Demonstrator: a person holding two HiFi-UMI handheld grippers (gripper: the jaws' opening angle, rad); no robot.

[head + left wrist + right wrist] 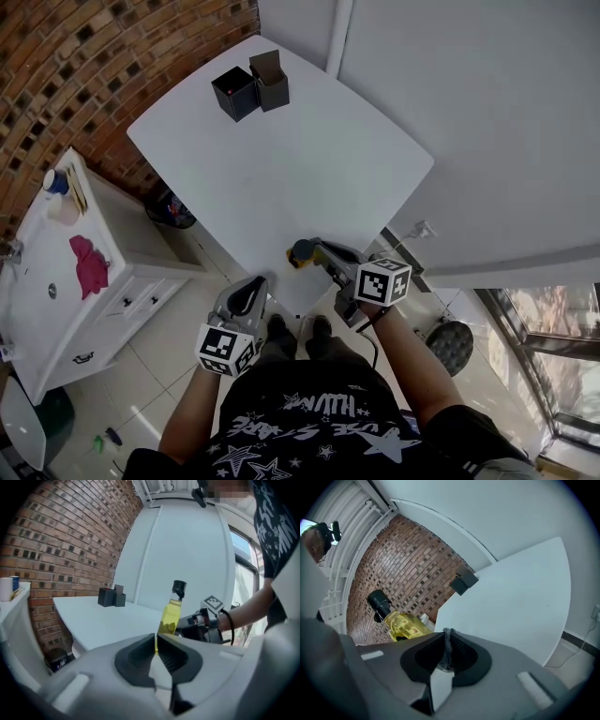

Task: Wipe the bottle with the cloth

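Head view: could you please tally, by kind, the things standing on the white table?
Dark boxes: 2
Bottle of yellow liquid: 1
Total: 3

Red brick wall (103, 66) at the left, plain white wall (469, 112) at the right, with a white table (281, 178) between them. Below the brick, a white cabinet (131, 281) with drawers on a pale tiled floor (145, 370). Daylight through a window (562, 328) low at the right.
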